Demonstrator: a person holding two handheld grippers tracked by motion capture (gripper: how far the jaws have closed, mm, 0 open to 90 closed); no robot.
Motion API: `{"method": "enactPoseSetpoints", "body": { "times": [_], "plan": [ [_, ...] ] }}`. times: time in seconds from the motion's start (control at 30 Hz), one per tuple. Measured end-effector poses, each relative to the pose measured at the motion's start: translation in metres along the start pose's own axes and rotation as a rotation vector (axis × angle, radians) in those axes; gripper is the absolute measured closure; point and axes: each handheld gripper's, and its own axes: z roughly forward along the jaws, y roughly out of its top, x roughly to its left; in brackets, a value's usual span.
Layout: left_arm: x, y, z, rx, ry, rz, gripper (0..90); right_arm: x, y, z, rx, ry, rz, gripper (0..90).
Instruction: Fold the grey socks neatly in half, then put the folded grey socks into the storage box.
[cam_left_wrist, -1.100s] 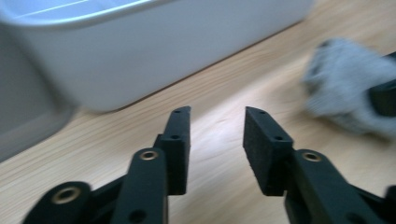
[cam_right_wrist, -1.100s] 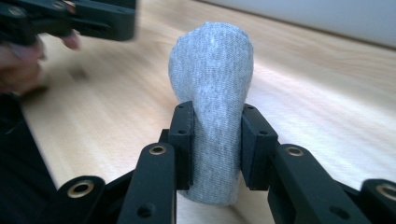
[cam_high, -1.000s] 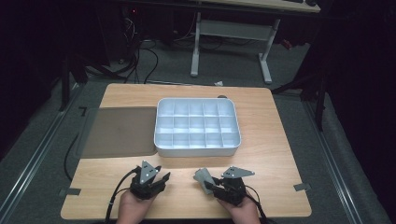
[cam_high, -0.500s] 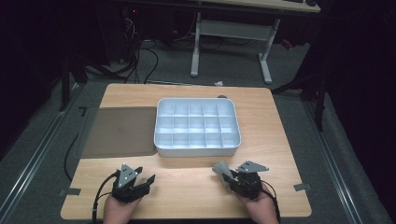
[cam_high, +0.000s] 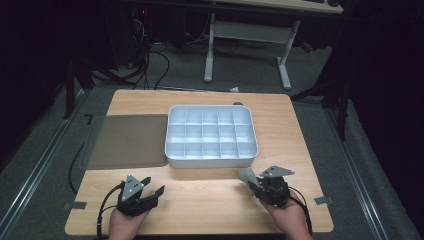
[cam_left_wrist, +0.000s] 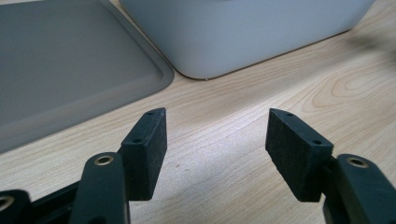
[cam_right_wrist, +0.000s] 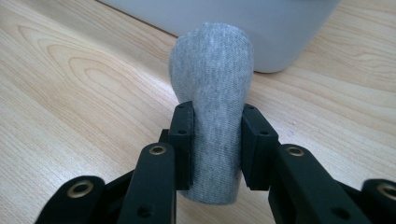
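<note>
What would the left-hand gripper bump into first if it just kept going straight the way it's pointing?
Probably the near corner of the white tray. The left gripper is open with nothing between its jaws, and bare table lies ahead. The grey mat lies just left of that line, so depth leaves some doubt.

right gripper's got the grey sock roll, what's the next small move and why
Probably carry the rolled grey sock forward and over the near wall of the white divided tray, toward an empty cell. The right gripper has its jaws clamped on the roll in front of that wall, and the left gripper stands open with nothing between its jaws.
</note>
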Motion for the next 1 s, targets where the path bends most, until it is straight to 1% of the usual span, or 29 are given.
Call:
{"method": "enactPoseSetpoints", "body": {
  "times": [0.07,0.23,0.37,0.57,0.63,0.7,0.73,0.77,0.9,1.0],
  "plan": [
    [0.001,0.0,-0.001,-0.004,-0.018,-0.015,40.1,-0.002,0.002,0.0,0.006,0.001,0.006,70.2],
    [0.0,0.0,-0.001,-0.011,-0.017,-0.011,39.9,-0.006,0.009,-0.003,0.017,0.017,0.03,70.2],
    [0.0,-0.001,0.001,-0.006,-0.018,-0.013,39.9,-0.01,0.016,-0.011,0.024,0.01,0.022,70.2],
    [0.002,0.0,0.0,-0.027,-0.016,-0.021,39.8,-0.017,0.029,-0.024,0.001,0.02,0.044,70.2],
    [0.002,-0.001,0.0,-0.025,-0.03,-0.02,39.4,-0.019,0.034,-0.027,-0.005,0.023,0.047,70.2],
    [0.002,-0.001,-0.001,-0.03,-0.034,-0.029,39.4,-0.02,0.039,-0.029,-0.008,0.027,0.055,70.2],
    [0.002,-0.001,-0.002,-0.035,-0.032,-0.026,39.5,-0.021,0.041,-0.029,-0.011,0.029,0.057,70.2],
    [0.001,-0.001,-0.003,-0.037,-0.029,-0.024,39.5,-0.023,0.045,-0.03,-0.012,0.032,0.068,70.2],
    [0.0,-0.001,-0.003,-0.036,-0.028,-0.018,39.5,-0.026,0.056,-0.031,-0.015,0.029,0.067,70.2],
    [0.0,-0.001,-0.004,-0.043,-0.032,-0.027,39.8,-0.028,0.066,-0.032,-0.017,0.024,0.07,70.2]
  ]
}}
